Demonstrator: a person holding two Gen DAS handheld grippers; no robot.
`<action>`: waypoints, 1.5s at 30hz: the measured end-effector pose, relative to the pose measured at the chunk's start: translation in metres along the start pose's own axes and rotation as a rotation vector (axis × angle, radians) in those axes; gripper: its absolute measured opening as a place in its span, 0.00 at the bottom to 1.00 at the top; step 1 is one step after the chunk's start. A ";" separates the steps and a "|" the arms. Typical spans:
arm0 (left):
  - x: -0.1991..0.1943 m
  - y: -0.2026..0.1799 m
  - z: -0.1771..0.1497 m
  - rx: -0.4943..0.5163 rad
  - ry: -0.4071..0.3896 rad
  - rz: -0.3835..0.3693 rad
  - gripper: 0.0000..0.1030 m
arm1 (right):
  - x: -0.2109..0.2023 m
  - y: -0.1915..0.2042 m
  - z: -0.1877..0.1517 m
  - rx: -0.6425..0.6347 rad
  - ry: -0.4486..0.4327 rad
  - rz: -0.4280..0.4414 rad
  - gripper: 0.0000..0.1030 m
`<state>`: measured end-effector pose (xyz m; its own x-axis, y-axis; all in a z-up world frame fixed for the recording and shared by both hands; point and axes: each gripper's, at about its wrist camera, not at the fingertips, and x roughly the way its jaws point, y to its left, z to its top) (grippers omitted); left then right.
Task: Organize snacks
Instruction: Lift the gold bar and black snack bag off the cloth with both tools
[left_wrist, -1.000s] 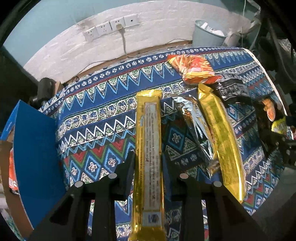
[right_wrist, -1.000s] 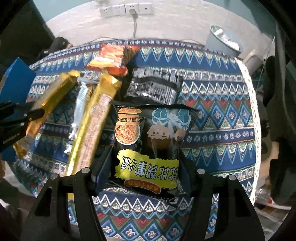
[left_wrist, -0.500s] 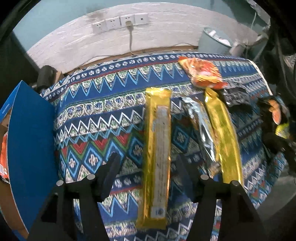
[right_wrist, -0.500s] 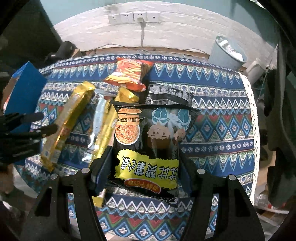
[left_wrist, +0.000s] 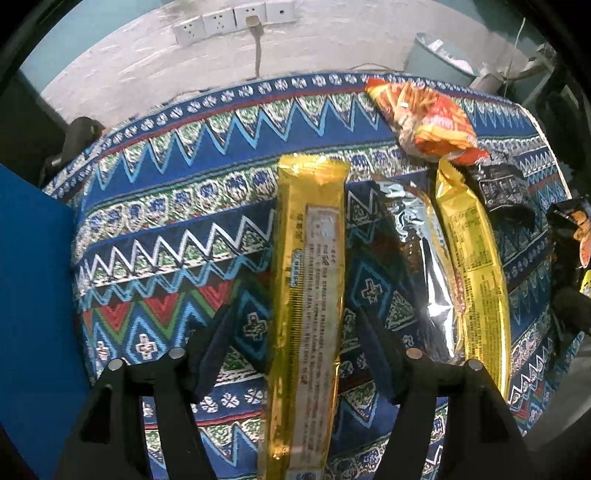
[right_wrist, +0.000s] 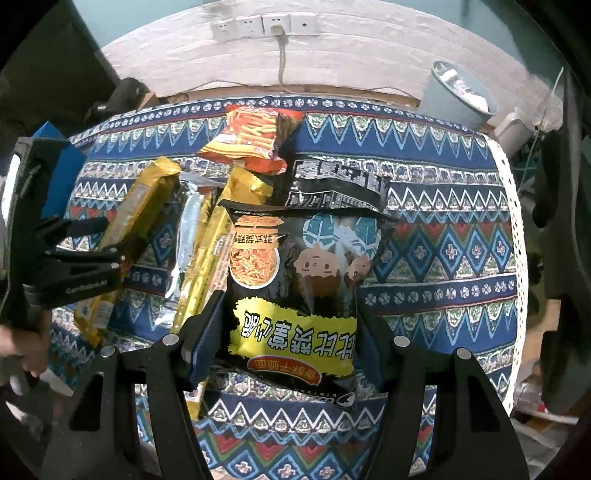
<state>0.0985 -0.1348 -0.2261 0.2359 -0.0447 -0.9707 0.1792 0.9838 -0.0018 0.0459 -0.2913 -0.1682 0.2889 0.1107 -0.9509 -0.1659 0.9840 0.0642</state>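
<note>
A long gold snack pack (left_wrist: 308, 295) lies on the patterned cloth between the fingers of my left gripper (left_wrist: 295, 347), which is open around it without touching. It also shows in the right wrist view (right_wrist: 136, 221). My right gripper (right_wrist: 288, 332) is shut on a black snack bag with a yellow label (right_wrist: 299, 288), held above the cloth. A silver pack (left_wrist: 424, 266), a second gold pack (left_wrist: 472, 266), an orange bag (left_wrist: 424, 122) and a black pack (right_wrist: 340, 184) lie on the table.
A blue box (left_wrist: 33, 314) stands open at the left table edge. A grey waste bin (right_wrist: 458, 96) stands behind the table on the right. Wall sockets (right_wrist: 262, 24) with a hanging cable sit on the back wall. The cloth-covered table (right_wrist: 443, 258) ends in a white lace edge at right.
My left gripper has opened and let go of the long gold pack, which now lies on the cloth. The right gripper has lifted the black bag and drawn back a little.
</note>
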 end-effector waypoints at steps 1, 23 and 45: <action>0.000 -0.002 0.000 0.006 -0.009 0.006 0.61 | 0.000 -0.001 0.000 0.002 0.000 0.001 0.63; -0.066 -0.005 -0.022 0.064 -0.089 0.013 0.28 | -0.015 0.015 0.007 -0.034 -0.037 0.006 0.63; -0.158 0.028 -0.043 0.082 -0.255 0.029 0.28 | -0.058 0.081 0.020 -0.166 -0.141 0.033 0.63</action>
<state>0.0253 -0.0927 -0.0830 0.4736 -0.0692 -0.8780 0.2432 0.9684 0.0548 0.0347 -0.2149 -0.1014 0.4079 0.1722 -0.8966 -0.3275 0.9443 0.0324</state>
